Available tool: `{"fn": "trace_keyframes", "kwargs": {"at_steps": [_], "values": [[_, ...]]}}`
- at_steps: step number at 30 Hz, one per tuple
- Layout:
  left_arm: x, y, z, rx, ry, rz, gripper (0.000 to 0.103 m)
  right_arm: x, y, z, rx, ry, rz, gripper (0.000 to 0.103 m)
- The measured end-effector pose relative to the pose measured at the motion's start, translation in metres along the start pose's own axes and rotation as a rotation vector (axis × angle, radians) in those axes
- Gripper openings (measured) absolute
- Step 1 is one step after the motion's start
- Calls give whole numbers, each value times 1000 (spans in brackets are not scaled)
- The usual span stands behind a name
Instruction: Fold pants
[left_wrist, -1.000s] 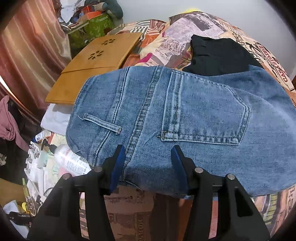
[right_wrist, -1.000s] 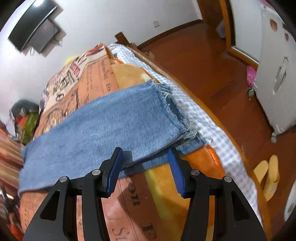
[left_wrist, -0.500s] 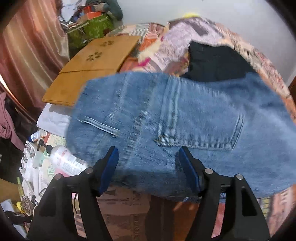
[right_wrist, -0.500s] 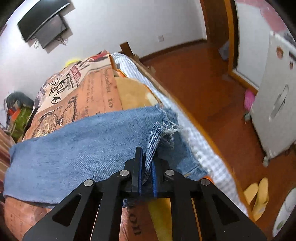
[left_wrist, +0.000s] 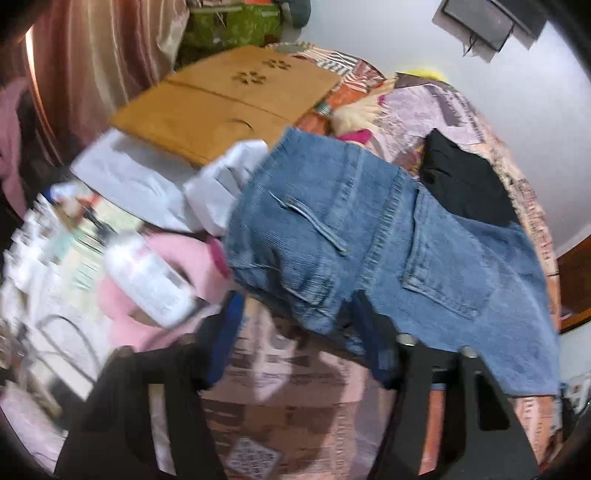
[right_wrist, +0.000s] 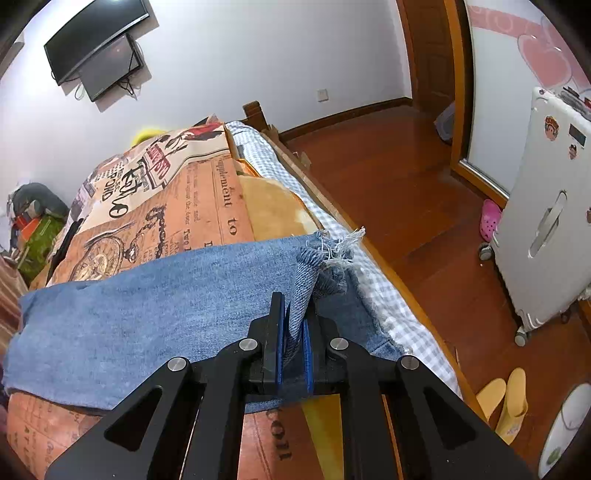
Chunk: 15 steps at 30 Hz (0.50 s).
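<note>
Lengthwise, the jeans (right_wrist: 155, 295) stretch across the bed (right_wrist: 207, 199); the right gripper (right_wrist: 293, 332) pinches their frayed hem, while the left gripper (left_wrist: 299, 317), jaws spread, hovers by the waistband.

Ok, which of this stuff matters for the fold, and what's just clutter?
For the job:
jeans, frayed hem pinched in the right gripper
left gripper, jaws open at the waistband

Lying about:
black garment
wooden board
bottle
suitcase
slippers
</note>
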<state>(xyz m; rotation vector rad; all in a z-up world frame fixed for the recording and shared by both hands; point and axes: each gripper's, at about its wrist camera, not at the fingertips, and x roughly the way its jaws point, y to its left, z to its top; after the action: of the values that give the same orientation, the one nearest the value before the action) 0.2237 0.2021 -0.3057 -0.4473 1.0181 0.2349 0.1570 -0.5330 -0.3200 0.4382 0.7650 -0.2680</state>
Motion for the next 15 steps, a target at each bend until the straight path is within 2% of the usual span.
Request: {"fn": "trace_keyframes", "kwargs": {"at_steps": [1, 3, 5, 7, 9, 13, 15], "values": [[3, 0, 1, -16, 6, -33, 42, -1, 0, 1, -3, 1, -1, 8], [9, -2, 4, -38, 21, -78, 37, -2, 2, 2, -9, -2, -2, 8], [12, -6, 8, -25, 20, -55, 35, -3, 3, 3, -23, -4, -9, 8], [11, -15, 11, 7, 9, -13, 25, -3, 6, 5, -52, 5, -19, 7], [4, -23, 13, 38, -8, -1, 21, -5, 10, 11, -95, 4, -34, 7], [-17, -46, 20, 145, -76, 46, 19, -24, 13, 35, -166, -54, -58, 5], [-25, -52, 23, 155, -101, 52, 19, -33, 14, 45, -197, -89, -82, 5]]}}
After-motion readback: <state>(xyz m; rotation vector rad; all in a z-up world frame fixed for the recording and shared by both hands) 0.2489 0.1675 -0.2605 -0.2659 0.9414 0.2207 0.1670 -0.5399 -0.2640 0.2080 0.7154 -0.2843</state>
